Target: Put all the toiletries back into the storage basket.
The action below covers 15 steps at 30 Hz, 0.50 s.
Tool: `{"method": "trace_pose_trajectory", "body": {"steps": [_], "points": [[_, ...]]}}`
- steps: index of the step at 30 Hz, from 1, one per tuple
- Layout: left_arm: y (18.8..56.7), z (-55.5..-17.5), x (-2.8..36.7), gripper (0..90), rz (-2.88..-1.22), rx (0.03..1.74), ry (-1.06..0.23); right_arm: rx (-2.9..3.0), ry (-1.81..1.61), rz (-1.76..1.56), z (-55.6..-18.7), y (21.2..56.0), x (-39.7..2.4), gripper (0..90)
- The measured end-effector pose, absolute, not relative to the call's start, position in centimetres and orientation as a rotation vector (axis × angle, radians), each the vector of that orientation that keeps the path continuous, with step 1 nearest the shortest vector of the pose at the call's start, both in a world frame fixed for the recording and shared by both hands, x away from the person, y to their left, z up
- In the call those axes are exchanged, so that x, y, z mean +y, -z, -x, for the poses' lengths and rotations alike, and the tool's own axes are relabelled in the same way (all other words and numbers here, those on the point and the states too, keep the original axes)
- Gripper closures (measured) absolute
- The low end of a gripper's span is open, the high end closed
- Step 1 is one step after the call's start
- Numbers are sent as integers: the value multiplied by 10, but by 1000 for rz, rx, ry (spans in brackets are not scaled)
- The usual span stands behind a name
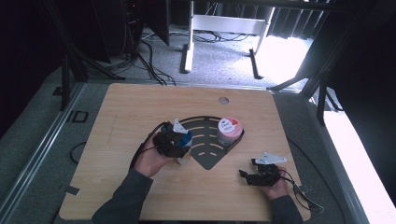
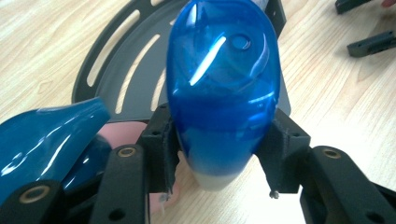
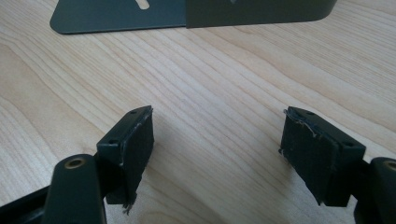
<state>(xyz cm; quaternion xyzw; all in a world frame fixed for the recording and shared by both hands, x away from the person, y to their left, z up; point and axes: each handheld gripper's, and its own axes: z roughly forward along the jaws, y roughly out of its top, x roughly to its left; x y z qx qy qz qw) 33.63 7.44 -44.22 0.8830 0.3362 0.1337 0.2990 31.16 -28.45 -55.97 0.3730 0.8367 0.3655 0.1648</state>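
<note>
So a blue-capped bottle (image 2: 223,88) is clamped between the 2 black jaws of the left gripper (image 2: 219,144), with the pads pressed against both sides just where the blue cap meets the pale body below it. From the high view, that left gripper (image 1: 173,142) is held over the left edge of the dark fan-shaped rack (image 1: 208,156) near the middle of the wooden table (image 1: 130,107), and the bottle (image 1: 185,148) is seen pointing down toward the tabletop. A blue-gloved fingertip (image 2: 46,135) is caught at the lower left of the left gripper view, beside the jaws.

The right gripper (image 3: 217,154) is held low over bare wood with its jaws spread wide and nothing between them; the rack's edge (image 3: 187,14) is seen farther off. In the high view the right gripper (image 1: 261,175) is parked near the table's right front, well apart from the bottle.

A pink-lidded tub (image 1: 229,129) is sat on the rack's right side.
</note>
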Motion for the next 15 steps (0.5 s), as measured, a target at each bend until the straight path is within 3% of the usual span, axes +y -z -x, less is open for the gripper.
{"method": "trace_pose_trajectory", "body": {"steps": [15], "points": [[452, -347, 59, 493, -2465, 874, -350, 2385, -1041, -1062, -312, 560, -285, 251]]}}
